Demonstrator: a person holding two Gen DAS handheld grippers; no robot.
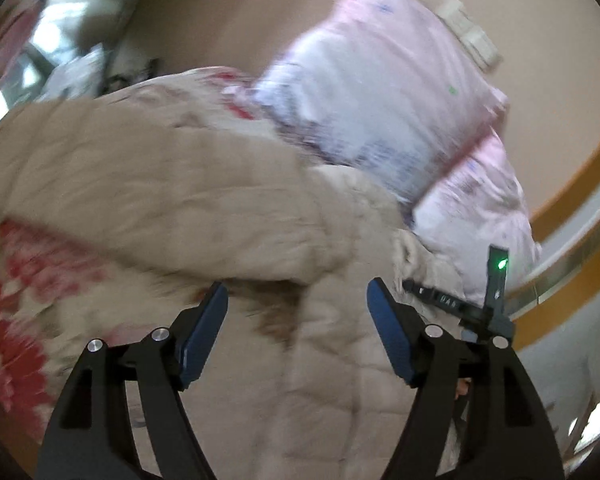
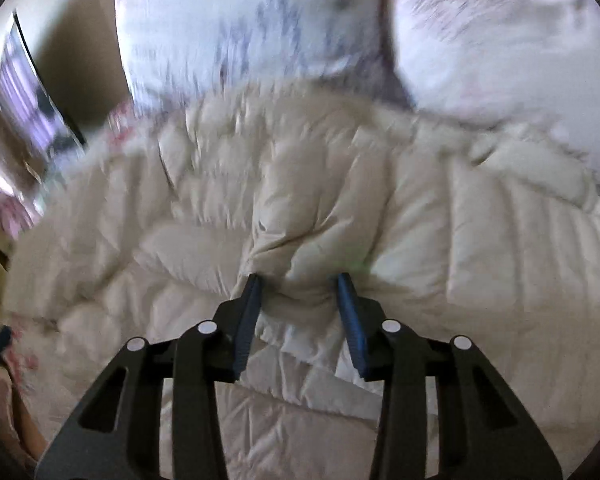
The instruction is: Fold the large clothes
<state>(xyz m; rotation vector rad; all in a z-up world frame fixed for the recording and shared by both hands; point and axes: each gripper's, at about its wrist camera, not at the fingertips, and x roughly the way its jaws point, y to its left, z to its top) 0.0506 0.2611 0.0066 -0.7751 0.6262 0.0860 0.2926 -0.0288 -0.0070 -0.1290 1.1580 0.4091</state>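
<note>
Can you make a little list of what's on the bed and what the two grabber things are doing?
place: a bed with a red flowered cover
clothing: a big cream puffy coat, spread out and crumpled
behind the coat: two pale pink pillows
left gripper: jaws wide apart over the coat, nothing between them
right gripper: jaws partly apart, a bump of coat between them; a firm pinch cannot be told
picture sharpness: blurry

Two pale pink pillows [image 1: 384,92] lean against a beige wall [image 1: 228,12], one above the other. A bedspread [image 1: 8,320] with red flowers lies at the left. A white switch plate [image 1: 470,34] sits on the wall.
</note>
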